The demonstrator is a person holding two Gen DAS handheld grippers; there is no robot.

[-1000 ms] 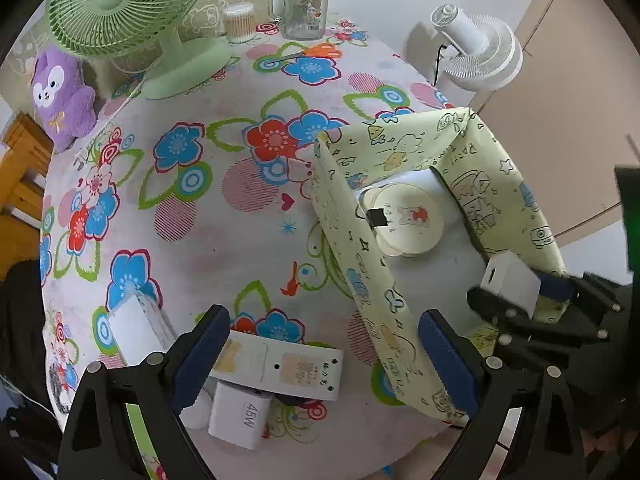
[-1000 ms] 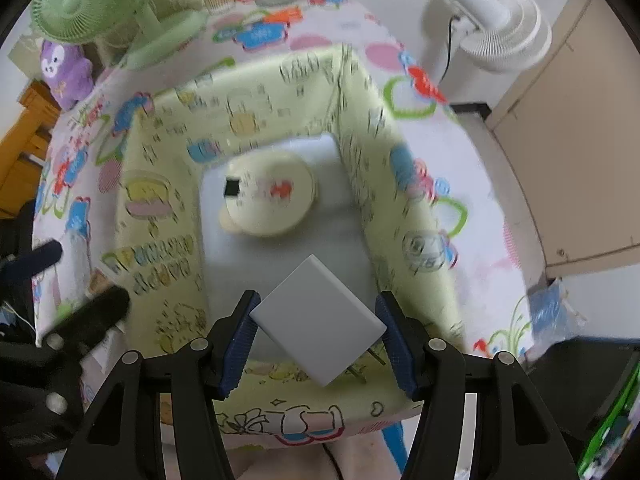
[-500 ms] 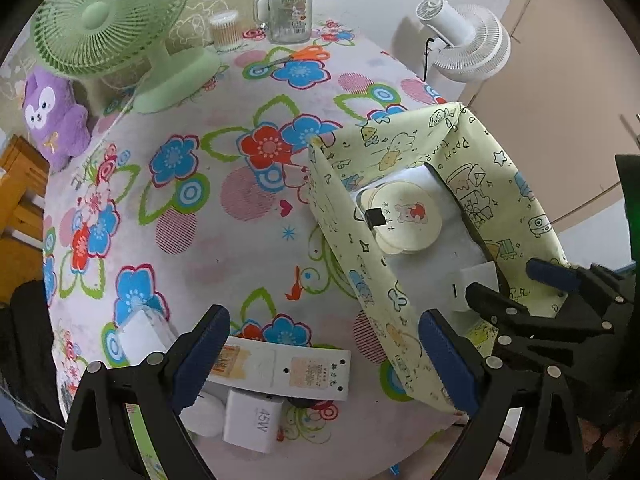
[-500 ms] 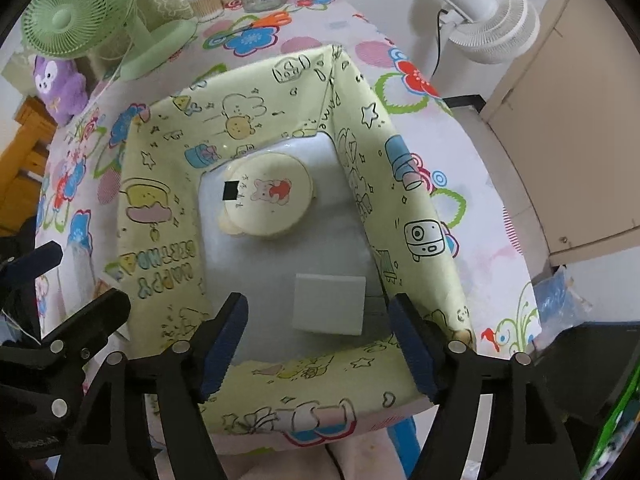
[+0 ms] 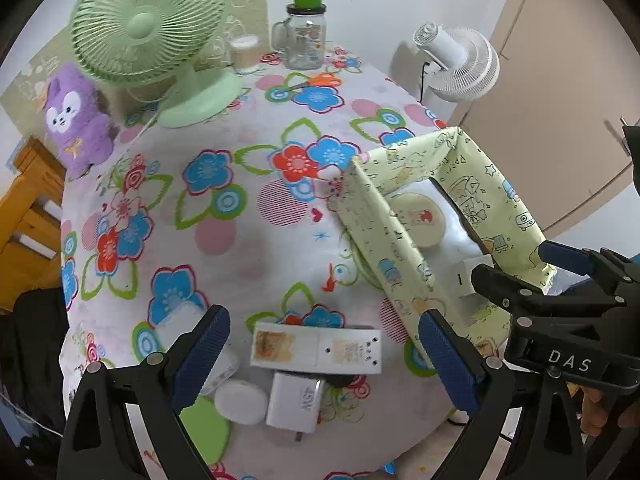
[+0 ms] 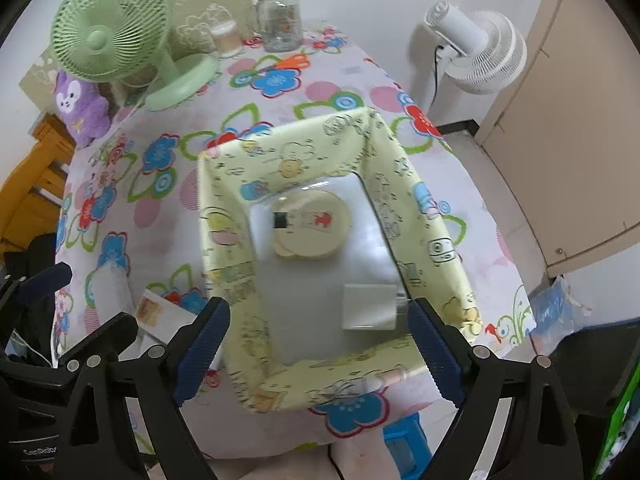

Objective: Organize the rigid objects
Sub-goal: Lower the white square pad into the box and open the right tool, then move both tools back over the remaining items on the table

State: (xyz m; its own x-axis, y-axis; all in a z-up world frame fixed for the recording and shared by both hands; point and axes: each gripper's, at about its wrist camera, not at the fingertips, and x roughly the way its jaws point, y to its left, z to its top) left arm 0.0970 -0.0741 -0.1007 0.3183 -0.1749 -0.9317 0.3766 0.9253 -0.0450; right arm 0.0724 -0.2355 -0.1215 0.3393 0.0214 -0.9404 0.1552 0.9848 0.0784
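The right claw point(image 6: 320, 344) hangs over the yellow cartoon-print box point(image 6: 432, 216), its jaws opening with nothing caught between them. The white charger point(image 6: 369, 306) lies flat on the box's pale floor, near the corner closest to that claw, its prongs pointing at the right-hand wall. Further back in the box sits a round cream tin point(image 6: 310, 228) with a small dark patch on its lid; the picture printed on it is too blurred to read. From the left camera the box's near wall point(image 5: 384, 236) hides much of the floor, and the charger point(image 5: 466, 278) shows only as a white corner behind the right claw's black finger.

The left claw point(image 5: 324, 354) is spread wide and empty above the things left on the bench point(image 5: 248, 240): a long white power strip point(image 5: 316, 347), a second white charger point(image 5: 294, 402) just below it with its lettering hard to make out, and a white oval piece point(image 5: 240, 402) beside that. Something green point(image 5: 204, 434) lies partly under the left finger, cut off, and I cannot say what it is. A white shape point(image 5: 180, 324) behind that finger is also mostly covered.
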